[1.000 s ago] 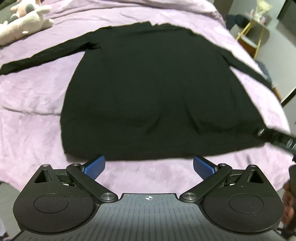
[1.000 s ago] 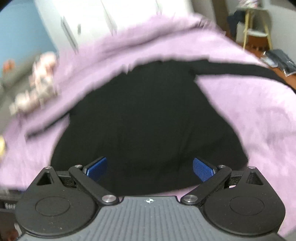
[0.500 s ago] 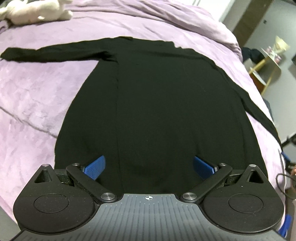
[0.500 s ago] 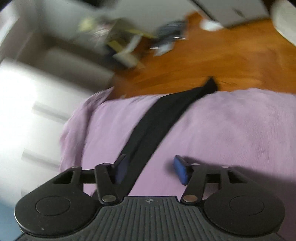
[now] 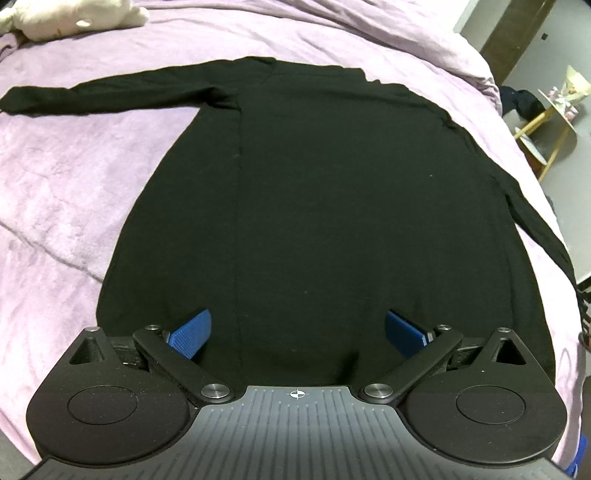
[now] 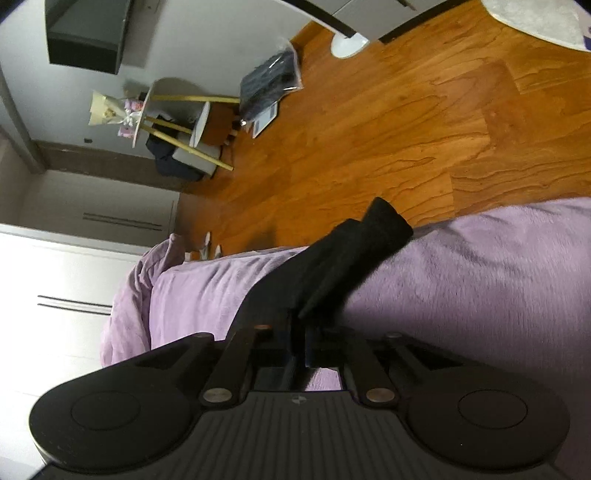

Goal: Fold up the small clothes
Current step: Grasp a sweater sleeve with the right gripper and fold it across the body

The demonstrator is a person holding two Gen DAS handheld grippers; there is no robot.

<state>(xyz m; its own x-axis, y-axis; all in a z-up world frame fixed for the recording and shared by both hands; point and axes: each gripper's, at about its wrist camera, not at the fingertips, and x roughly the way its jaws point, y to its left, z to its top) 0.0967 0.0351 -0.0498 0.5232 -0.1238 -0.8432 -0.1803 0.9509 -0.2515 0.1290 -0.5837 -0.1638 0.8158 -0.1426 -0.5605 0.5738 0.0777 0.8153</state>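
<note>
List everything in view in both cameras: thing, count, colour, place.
Long-sleeved top: one, black, flat on the bed.
Right sleeve: one, black, lifted at the bed edge.
Blanket: one, lilac, covering the bed.
Plush toy: one, cream, far left corner.
Side table: one, white with yellow legs, by the wall.
Floor: wood, orange-brown.
Left gripper: open above the hem.
Right gripper: shut on the sleeve.

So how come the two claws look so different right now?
The left claw is spread wide open with its blue pads showing, while the right claw is squeezed shut. The left claw holds nothing and sits over the body of the black shirt; the right claw pinches the shirt's sleeve near the bed's edge. Both are black, and both are above the purple blanket.
</note>
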